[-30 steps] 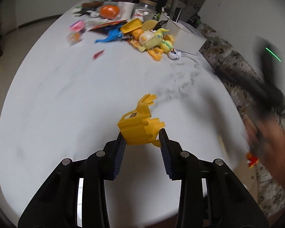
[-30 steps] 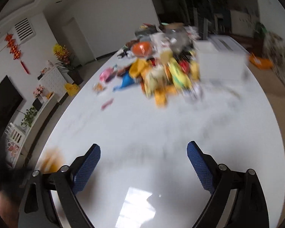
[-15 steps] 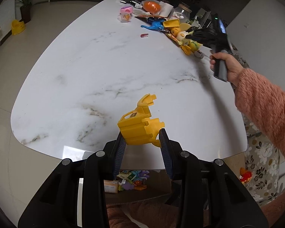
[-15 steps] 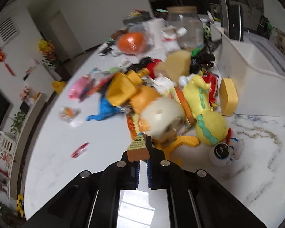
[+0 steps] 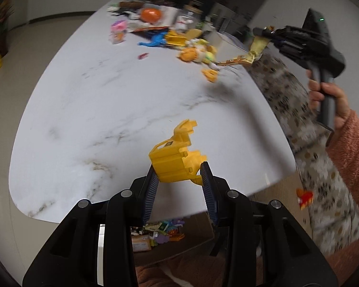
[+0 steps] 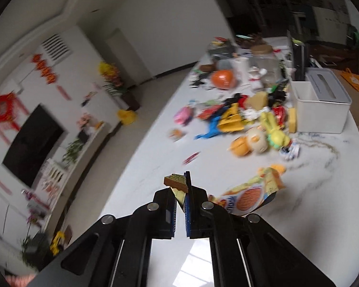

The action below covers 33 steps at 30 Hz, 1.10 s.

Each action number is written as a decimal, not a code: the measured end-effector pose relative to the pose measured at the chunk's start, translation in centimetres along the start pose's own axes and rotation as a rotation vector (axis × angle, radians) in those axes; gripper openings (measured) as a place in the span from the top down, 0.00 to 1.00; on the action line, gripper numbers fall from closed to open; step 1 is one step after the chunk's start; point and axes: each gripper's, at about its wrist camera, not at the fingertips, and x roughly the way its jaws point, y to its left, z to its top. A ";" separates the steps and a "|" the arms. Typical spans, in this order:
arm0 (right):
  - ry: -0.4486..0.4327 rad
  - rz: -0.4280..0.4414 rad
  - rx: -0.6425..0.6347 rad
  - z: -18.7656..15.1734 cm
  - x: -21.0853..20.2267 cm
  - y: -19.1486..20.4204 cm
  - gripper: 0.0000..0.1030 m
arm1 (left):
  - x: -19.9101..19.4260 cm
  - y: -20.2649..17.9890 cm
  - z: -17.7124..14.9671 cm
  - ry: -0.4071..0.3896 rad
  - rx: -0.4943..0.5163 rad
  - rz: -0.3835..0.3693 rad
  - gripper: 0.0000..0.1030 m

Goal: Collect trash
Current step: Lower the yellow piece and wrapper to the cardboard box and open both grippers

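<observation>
Snack wrapper [image 6: 249, 197] hangs pinched by its top edge between the closed pads of the right gripper [image 6: 180, 191], lifted above the marble table [image 6: 251, 227]. Left gripper [image 5: 179, 177] clamps a yellow plastic toy [image 5: 177, 157] at its tips.

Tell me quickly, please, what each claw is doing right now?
Left claw: closed on the yellow toy.
Right claw: closed on a snack wrapper.

Near table [image 5: 122, 110] bare — toy pile [image 6: 251, 129] crowds far end.
</observation>
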 end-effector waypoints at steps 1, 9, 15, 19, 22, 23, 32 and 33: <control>0.000 0.012 -0.010 -1.2 -1.5 1.1 0.95 | -0.1 -0.2 -0.3 0.008 0.017 -0.012 0.66; 0.102 0.059 0.036 -14.1 -7.8 6.7 0.95 | -0.8 -2.3 -6.7 0.196 0.198 -0.152 0.66; 0.238 0.003 0.245 -25.5 -6.1 5.7 0.95 | 4.7 -1.1 -12.8 0.362 0.188 -0.185 0.66; 0.301 -0.079 0.398 -33.0 -1.7 2.0 0.94 | 10.3 0.3 -16.2 0.421 0.170 -0.145 0.66; 0.363 -0.149 0.455 -37.5 2.3 -1.2 0.94 | 15.9 1.0 -19.3 0.480 0.192 -0.081 0.66; 0.381 -0.164 0.475 -39.2 3.8 -2.4 0.94 | 18.1 1.5 -20.7 0.505 0.177 -0.077 0.66; 0.593 -0.332 0.423 -47.9 16.8 -8.6 0.44 | 30.9 5.1 -26.7 0.689 0.167 0.160 0.37; 0.605 -0.366 0.423 -48.3 17.2 -9.1 0.29 | 31.3 5.6 -26.6 0.705 0.158 0.179 0.26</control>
